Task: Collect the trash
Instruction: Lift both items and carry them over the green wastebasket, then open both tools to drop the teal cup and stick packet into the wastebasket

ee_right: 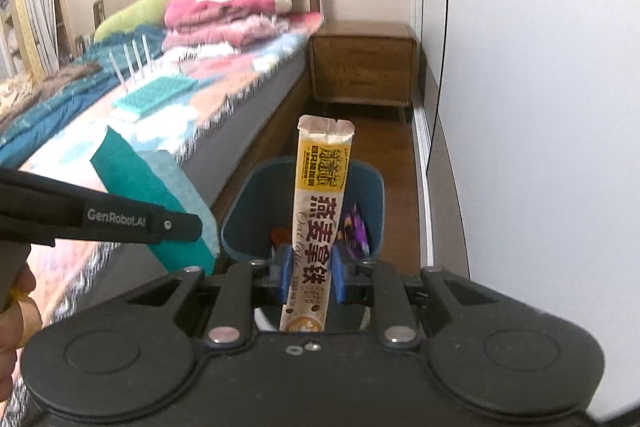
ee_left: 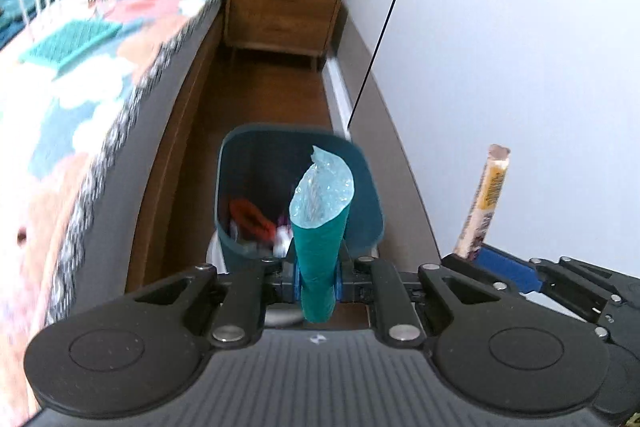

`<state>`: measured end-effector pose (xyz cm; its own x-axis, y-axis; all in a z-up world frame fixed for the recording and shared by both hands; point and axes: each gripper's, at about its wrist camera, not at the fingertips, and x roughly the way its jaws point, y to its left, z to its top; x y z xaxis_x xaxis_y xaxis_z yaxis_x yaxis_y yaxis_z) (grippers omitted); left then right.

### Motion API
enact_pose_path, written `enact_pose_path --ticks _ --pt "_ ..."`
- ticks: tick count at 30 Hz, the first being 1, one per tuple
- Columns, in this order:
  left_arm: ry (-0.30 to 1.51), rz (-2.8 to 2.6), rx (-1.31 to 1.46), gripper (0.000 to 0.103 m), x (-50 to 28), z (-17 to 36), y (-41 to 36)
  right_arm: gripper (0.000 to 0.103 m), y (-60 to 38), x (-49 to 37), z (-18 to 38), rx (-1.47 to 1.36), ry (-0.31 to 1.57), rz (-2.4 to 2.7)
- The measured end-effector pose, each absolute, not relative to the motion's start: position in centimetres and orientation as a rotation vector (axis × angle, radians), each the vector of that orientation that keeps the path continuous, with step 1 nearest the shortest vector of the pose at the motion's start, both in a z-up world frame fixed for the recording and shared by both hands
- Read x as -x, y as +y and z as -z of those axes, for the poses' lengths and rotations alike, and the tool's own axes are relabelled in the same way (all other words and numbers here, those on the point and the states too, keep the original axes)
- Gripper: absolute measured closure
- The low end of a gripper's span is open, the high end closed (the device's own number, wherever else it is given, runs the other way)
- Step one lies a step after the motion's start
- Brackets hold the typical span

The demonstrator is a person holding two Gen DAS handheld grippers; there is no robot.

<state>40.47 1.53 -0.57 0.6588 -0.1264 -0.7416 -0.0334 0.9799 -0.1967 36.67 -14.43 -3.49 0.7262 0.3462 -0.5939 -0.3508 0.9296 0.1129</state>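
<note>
Bedside floor holds a blue bin (ee_right: pixel 248 227); right gripper (ee_right: pixel 310 277) jaws clamp an "Oat latte" sachet (ee_right: pixel 320 219), left gripper (ee_left: pixel 318 281) jaws a teal pouch (ee_left: pixel 320 223)

Each tool is matte black plastic: a ribbed central housing flanked by two round discs at 7 and 5 o'clock, with angular linkage arms pinned by silver rivets. The left tool (ee_left: pixel 318 281) and right tool (ee_right: pixel 310 277) end in blue finger pads. White "GenRobot.AI" lettering marks the left tool's side, with bare skin at 8 o'clock.

Bin (ee_left: pixel 256 155) on floor between bed (ee_left: pixel 80 107) and wall (ee_left: pixel 520 67).
</note>
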Motion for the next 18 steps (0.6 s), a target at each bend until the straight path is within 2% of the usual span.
enact_pose_path --ticks 8,18 --pt "0.867 0.033 0.125 0.089 -46.2 2.7 1.3 0.083 -13.1 -42.9 5.2 0.017 0.642 -0.357" --pt "0.98 0.001 0.119 0.089 -51.7 10.7 2.1 0.084 -12.0 -47.2 12.0 0.046 0.704 -0.328"
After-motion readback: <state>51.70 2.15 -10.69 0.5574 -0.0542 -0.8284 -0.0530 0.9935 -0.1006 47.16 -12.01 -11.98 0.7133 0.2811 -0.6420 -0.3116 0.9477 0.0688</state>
